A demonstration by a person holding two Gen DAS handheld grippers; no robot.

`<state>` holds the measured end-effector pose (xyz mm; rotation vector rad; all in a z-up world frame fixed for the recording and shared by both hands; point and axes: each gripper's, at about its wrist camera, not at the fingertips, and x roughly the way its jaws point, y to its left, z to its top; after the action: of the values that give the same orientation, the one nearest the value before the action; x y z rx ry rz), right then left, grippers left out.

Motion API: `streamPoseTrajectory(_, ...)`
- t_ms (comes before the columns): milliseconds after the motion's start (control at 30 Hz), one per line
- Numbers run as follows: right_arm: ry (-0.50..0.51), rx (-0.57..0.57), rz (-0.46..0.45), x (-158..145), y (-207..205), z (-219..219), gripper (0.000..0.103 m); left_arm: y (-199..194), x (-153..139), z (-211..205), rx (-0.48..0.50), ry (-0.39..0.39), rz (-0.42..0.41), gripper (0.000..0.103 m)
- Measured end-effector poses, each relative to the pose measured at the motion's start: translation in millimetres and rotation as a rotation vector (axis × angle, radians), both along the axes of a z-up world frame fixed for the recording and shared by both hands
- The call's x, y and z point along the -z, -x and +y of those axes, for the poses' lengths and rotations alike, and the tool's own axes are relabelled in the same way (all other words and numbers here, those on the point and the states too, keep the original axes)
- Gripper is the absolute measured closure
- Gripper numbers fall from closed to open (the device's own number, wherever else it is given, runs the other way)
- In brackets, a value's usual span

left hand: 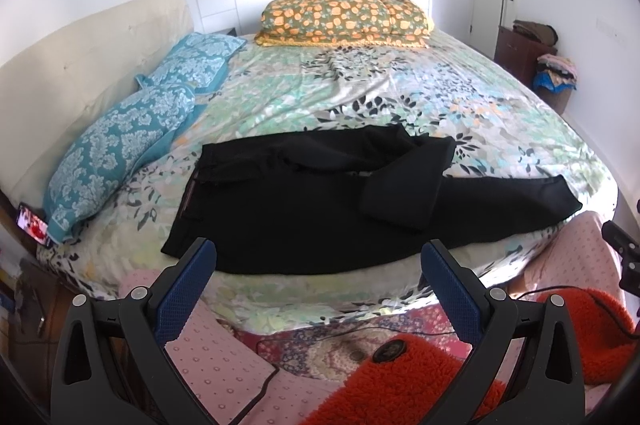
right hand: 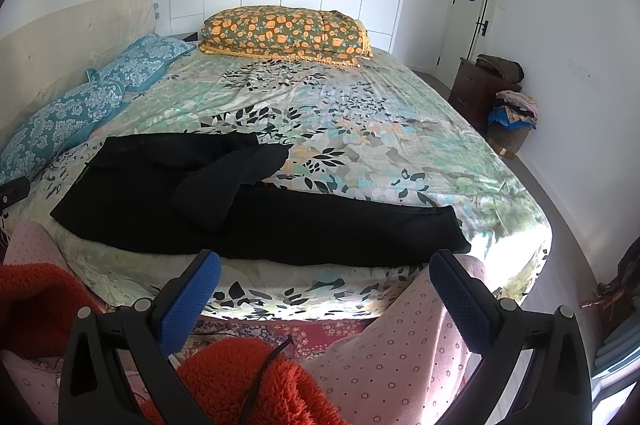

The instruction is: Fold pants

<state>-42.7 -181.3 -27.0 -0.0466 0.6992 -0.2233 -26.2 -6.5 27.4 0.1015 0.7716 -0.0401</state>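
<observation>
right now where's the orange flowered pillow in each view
Left wrist view: the orange flowered pillow lies upper centre, at the bed's far edge before the white wardrobe.
Right wrist view: the same pillow lies upper centre-left.
Shared landmark: the black pants, spread on the near side of the bed.

Left gripper [left hand: 318,257] sits low in its frame, jaws spread wide, empty. Right gripper [right hand: 325,271] likewise, low centre, jaws apart, empty.
</observation>
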Motion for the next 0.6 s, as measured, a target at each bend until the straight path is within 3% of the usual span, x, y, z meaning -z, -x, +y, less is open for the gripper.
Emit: streamPoseTrajectory(600,0.008,-0.012,0.055,8.1,-13.5,3.8,0.000,-12.3,14.0,4.6,-0.004,0.005,0.047,0.001)
